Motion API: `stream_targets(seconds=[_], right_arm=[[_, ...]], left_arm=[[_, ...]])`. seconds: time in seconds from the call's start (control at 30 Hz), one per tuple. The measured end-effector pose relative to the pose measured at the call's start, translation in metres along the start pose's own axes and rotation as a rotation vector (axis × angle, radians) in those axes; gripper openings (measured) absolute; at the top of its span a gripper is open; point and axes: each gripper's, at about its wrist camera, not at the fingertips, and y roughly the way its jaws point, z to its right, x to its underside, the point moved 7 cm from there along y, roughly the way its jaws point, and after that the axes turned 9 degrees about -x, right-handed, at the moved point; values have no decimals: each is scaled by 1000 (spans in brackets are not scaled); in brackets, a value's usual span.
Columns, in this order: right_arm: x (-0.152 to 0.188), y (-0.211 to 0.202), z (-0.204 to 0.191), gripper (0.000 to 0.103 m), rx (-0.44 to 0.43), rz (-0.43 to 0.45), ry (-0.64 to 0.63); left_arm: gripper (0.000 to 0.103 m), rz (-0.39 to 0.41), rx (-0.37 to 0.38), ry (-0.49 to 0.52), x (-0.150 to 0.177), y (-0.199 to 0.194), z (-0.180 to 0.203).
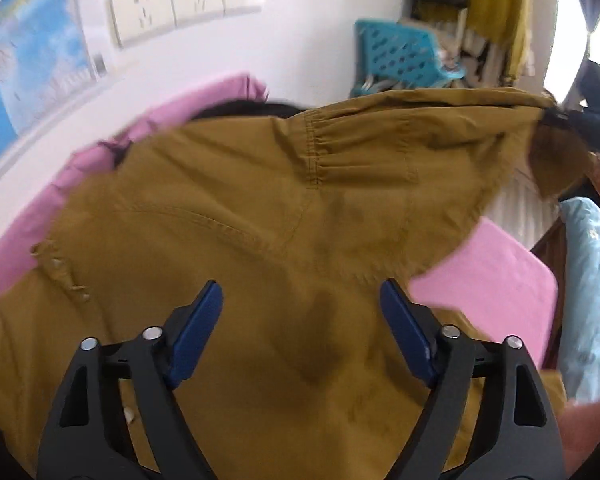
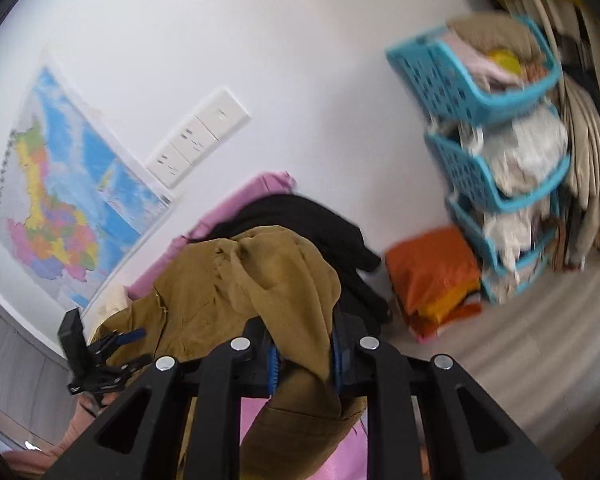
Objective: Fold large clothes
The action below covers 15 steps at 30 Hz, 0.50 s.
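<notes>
While the left claw (image 1: 301, 292) hung released above the mustard garment (image 1: 260, 208) on the pink sheet (image 1: 484, 280), the right claw (image 2: 302, 354) was clenched on a bunched fold of it.

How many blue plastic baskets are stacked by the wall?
3 blue baskets show in the right wrist view: top, middle, bottom. A fourth may be hidden.

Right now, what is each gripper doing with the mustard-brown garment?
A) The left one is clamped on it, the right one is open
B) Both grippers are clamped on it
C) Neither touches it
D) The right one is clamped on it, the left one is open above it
D: the right gripper pinches a bunch of the mustard-brown garment, while the left gripper is spread wide with nothing between its blue pads.
</notes>
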Motion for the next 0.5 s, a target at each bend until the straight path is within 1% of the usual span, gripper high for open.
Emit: stream_targets(seconds=[0.03,0.1,0.13,0.23,0.33,0.4,0.43,0.5], right_arm=[[1,1,0,19,-15,-2,12],[2,2,-6,19,-64,-5,29],[1,1,-12,19,-83,0,30],[-7,-10,-41,19,-156,17,4],[-13,-13,-93,19,-219,13,-86],[-13,-6,-125,19,-253,-16,-141],[-13,-1,-141,19,-270,-34,-166],[-11,15,-172,20,-309,-82,-202]], left_arm=[[69,-47,1,-13,-1,19,1],[65,-103,6,-16,0,41,4],[65,-119,14,-18,1,51,6],[67,-132,10,-7,-4,64,10],[66,-139,-13,10,-12,70,17],[66,-145,-31,22,-15,74,20],[66,-152,-19,13,-16,74,18],[66,-142,17,-19,-16,67,9]])
